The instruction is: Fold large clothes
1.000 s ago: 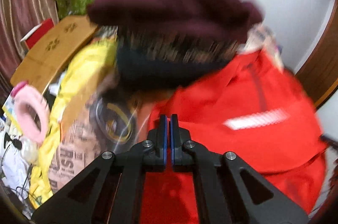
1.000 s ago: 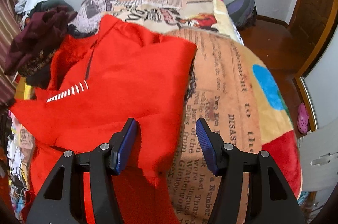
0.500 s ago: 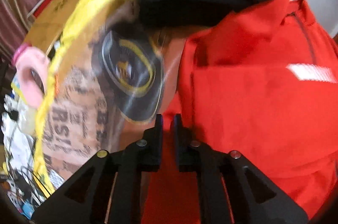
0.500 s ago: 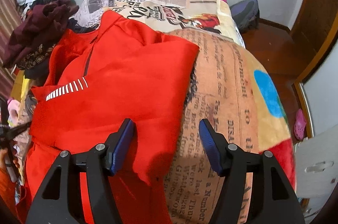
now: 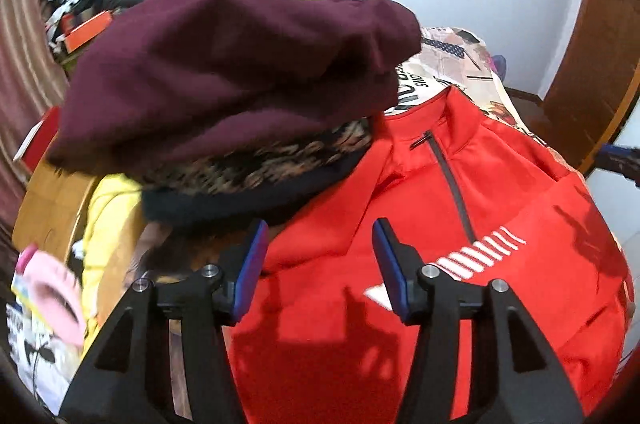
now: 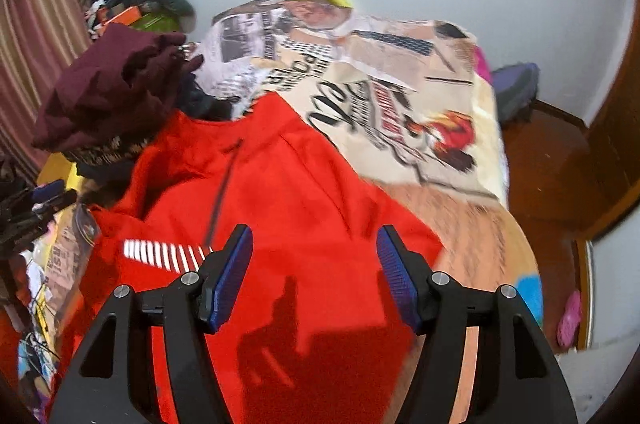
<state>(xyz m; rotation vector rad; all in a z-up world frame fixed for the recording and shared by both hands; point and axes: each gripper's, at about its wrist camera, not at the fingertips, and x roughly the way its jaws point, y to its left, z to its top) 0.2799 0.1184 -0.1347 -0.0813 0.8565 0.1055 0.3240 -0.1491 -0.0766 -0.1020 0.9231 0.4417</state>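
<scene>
Left wrist view is showing the left gripper (image 5: 316, 264) hanging over the red jacket (image 5: 460, 288), its jaws having just been opening and now standing apart with nothing pressed between the pads. The jacket is lying spread on the bed (image 5: 452, 56), covering most of the newspaper-print blanket (image 6: 400, 96), collar pointing toward the far edge by the wall. A pile of folded clothes (image 5: 232, 96), maroon on top, patterned and dark layers beneath, is sitting at the bed's left edge and overlapping the jacket's shoulder; what lies under it is hidden. An orange box (image 5: 86, 28) in the far left corner is too small to show any contents. Right wrist view is blurring the blanket print, and the right gripper (image 6: 316, 276) is hovering above the jacket's lower part, jaws apart and empty.
</scene>
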